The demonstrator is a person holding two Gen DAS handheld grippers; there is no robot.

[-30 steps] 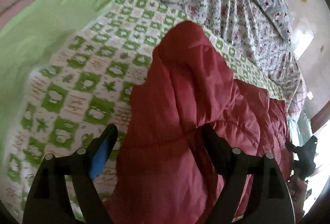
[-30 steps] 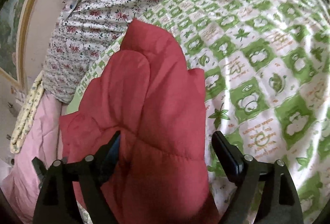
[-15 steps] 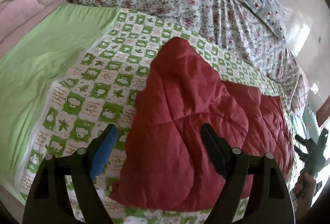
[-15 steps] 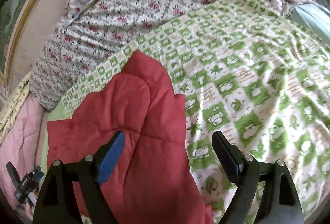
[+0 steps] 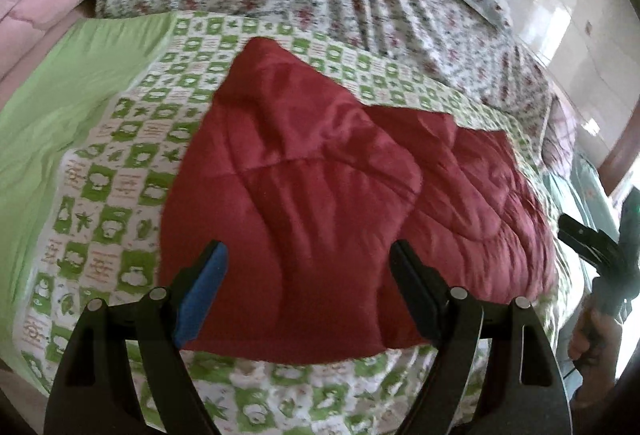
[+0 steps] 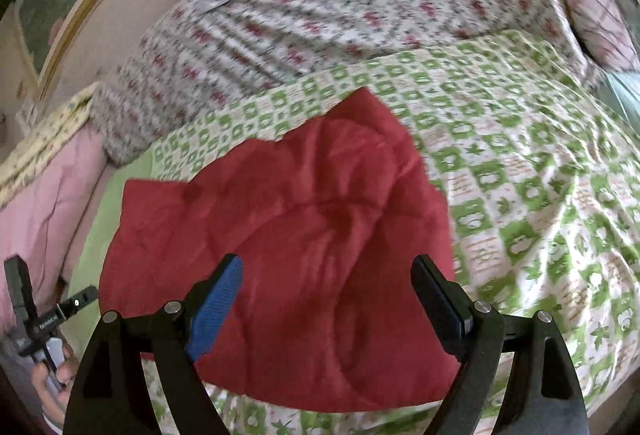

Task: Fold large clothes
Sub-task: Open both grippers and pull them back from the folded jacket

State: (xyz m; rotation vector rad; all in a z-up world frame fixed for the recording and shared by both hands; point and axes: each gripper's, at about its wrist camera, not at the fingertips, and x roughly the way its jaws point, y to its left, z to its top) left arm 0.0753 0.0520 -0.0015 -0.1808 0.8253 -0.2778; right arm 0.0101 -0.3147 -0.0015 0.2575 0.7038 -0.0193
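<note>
Looking part-folded: red quilted jacket (image 5: 320, 195) lying bunched on green checked bedsheet (image 5: 100, 195), one layer flapped over. Left hand-held gripper (image 5: 308, 271) and right hand-held gripper (image 6: 326, 287) both gaping, gripping nothing. Final folds probably remaining.

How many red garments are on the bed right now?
1: a single red quilted padded garment lies folded on the green-and-white checked bedspread, ahead of both open grippers. More could be hidden beneath it.
</note>
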